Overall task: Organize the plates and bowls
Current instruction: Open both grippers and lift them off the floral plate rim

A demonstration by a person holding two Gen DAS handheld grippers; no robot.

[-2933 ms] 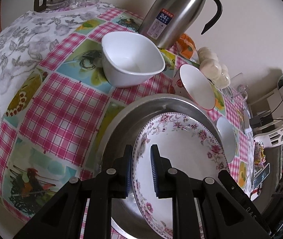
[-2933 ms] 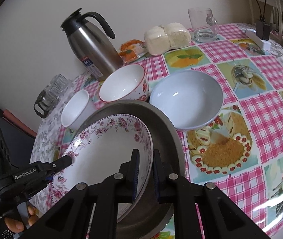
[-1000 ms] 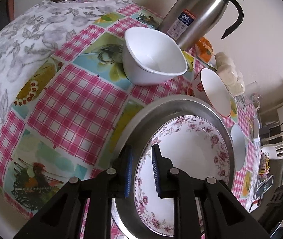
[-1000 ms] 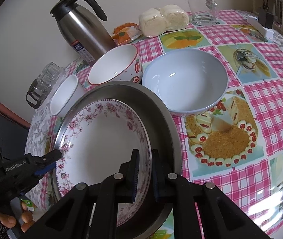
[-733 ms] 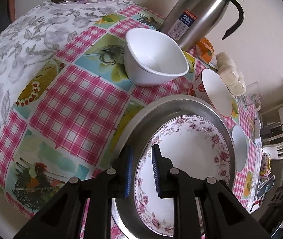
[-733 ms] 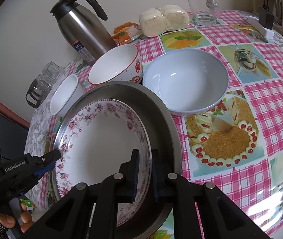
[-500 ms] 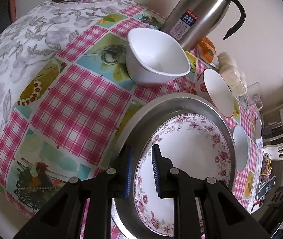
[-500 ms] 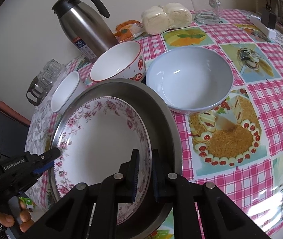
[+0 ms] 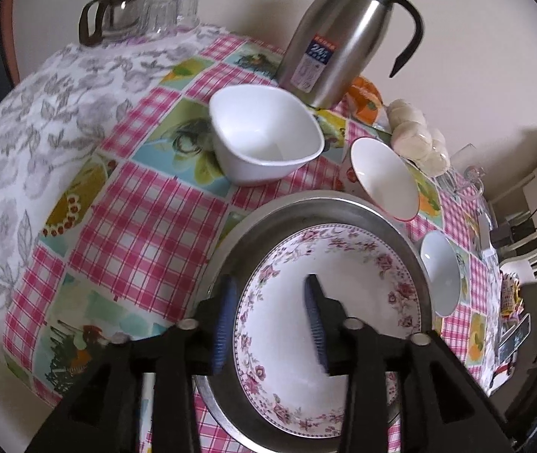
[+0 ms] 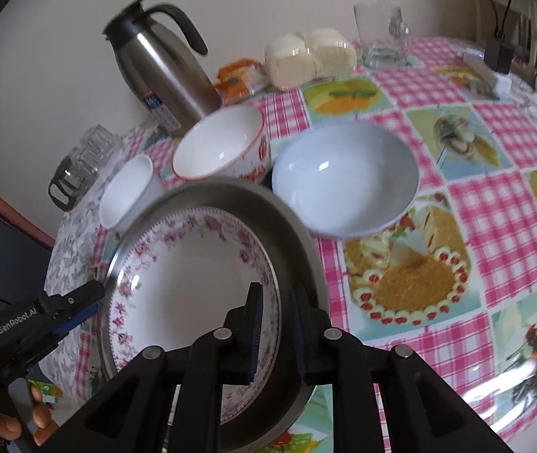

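Observation:
A floral plate (image 9: 329,302) (image 10: 193,283) lies inside a round metal tray (image 9: 268,219) (image 10: 291,234) on the checked tablecloth. My left gripper (image 9: 270,283) (image 10: 94,298) straddles the plate's near-left rim. Its jaws are opening and stand wide, with neither pad touching the plate. My right gripper (image 10: 276,288) has the plate's right rim between its blue pads. Those jaws are opening too, with the pads just off the rim. Behind the tray sit a white square bowl (image 9: 264,139) (image 10: 128,192), a red-rimmed bowl (image 9: 385,177) (image 10: 219,143) and a pale blue bowl (image 9: 440,271) (image 10: 344,177).
A steel thermos jug (image 9: 336,37) (image 10: 162,71) stands at the back by the wall, with glass cups (image 9: 136,11) to its left. White buns (image 10: 310,56) and a glass mug (image 10: 381,37) sit to its right. A person's hand (image 10: 23,422) holds the left gripper.
The plate, tilted earlier, now lies flat in the tray. My left jaws have spread wide and lifted slightly off the rim. My right jaws have parted a little.

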